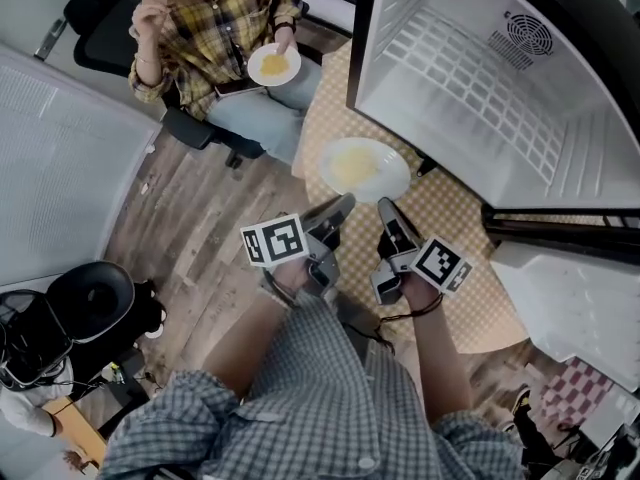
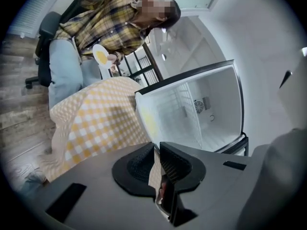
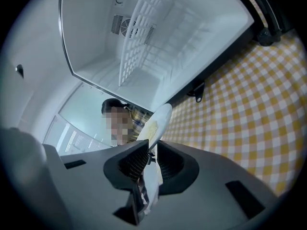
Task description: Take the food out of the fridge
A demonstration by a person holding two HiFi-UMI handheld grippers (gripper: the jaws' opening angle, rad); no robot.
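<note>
The plate (image 1: 362, 166) of yellow food (image 1: 354, 164) is already out of the fridge (image 1: 560, 143), over the checked bench (image 1: 455, 213) just in front of the open, bare white cabinet; I cannot tell whether it rests on the cloth yet

It is held only at its near rim, so my worry is the far side dipping and the food sliding off, or the plate twisting if one grip is weaker than the other and meeting the bench edge-first

The right tongs (image 3: 149, 157) are closed on that rim: in the right gripper view the plate runs edge-on straight between the pads. The left tongs (image 2: 157, 152) stand a narrow slit apart with the rim meeting the mouth of the slit, and checked cloth shows through the gap, so I cannot tell whether their pads really bite

Beyond the bench a seated person (image 1: 215, 28) holds a second small plate (image 1: 273, 65)
</note>
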